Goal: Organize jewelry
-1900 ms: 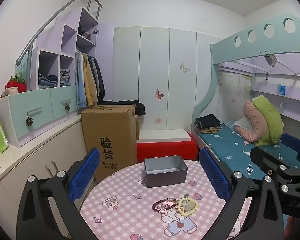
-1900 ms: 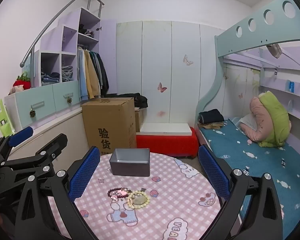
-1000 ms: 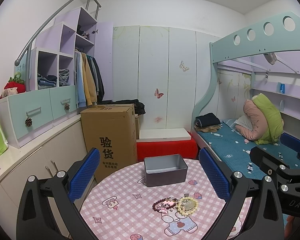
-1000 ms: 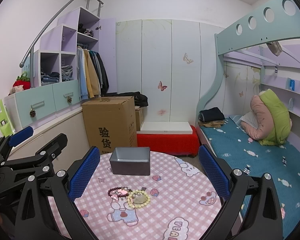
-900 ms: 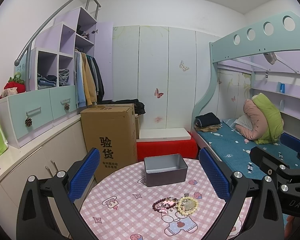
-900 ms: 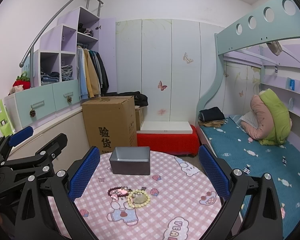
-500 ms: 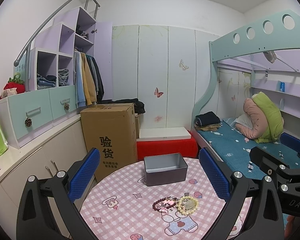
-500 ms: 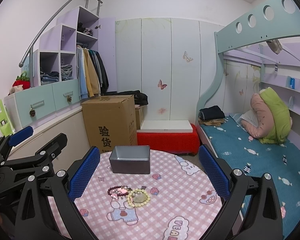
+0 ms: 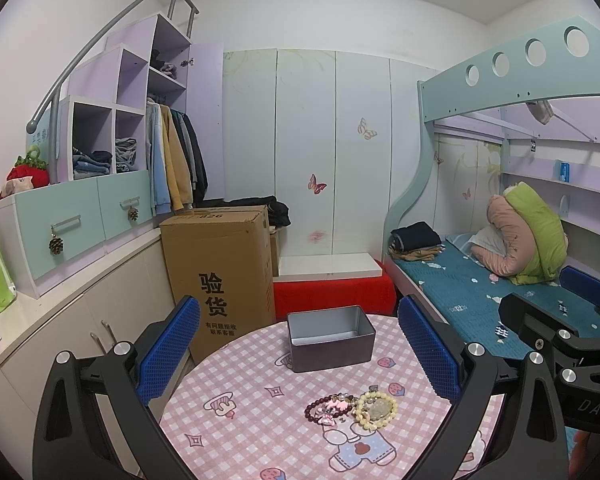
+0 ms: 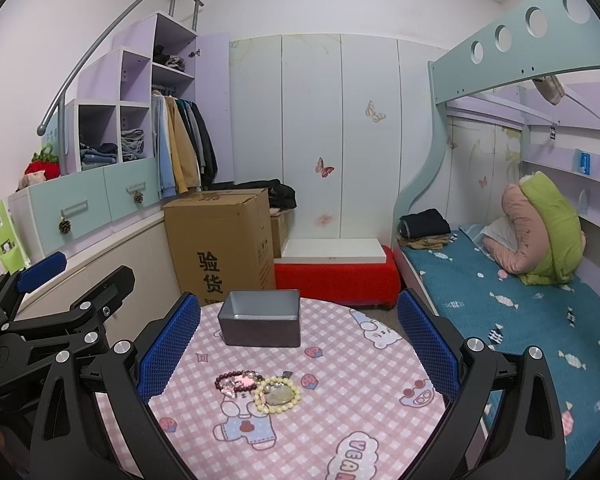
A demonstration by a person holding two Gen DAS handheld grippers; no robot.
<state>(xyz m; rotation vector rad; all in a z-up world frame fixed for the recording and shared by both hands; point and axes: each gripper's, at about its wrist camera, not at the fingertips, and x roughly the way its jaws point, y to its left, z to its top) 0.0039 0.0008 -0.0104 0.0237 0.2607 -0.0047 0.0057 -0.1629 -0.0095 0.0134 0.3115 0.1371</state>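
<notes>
In the left wrist view, a tall cardboard box [image 9: 220, 272] with printed characters is standing on the floor at about ten o'clock from the round table [image 9: 260, 432], just behind its far-left edge. The left gripper [image 9: 298, 356] is hovering above the table with its blue-padded fingers [image 9: 168, 354] spread wide and released, gripping nothing. Between those fingers, at twelve o'clock, an open grey metal tin [image 9: 330, 338] is sitting near the table's far edge, its inside showing bare. Nearer the camera, at roughly five o'clock from the tin and well apart from it, a dark red bead bracelet [image 9: 328, 408] is lying flat on the pink checked cloth, and a pale yellow bead bracelet [image 9: 376, 410] is lying just beside it at its three o'clock, the two touching or nearly so. A small pale stone or pendant is resting inside the yellow loop. At three o'clock in this view, the right gripper [image 10: 298, 342] is showing as a black frame off the table's edge.

In the right wrist view, that gripper is hanging over the table with its own blue fingers [image 10: 428, 340] parted wide and empty. The tin is sitting at eleven o'clock there, the bracelets at about seven o'clock between the fingers, and a bed [image 10: 512, 320] with a teal cover is running along three o'clock.
</notes>
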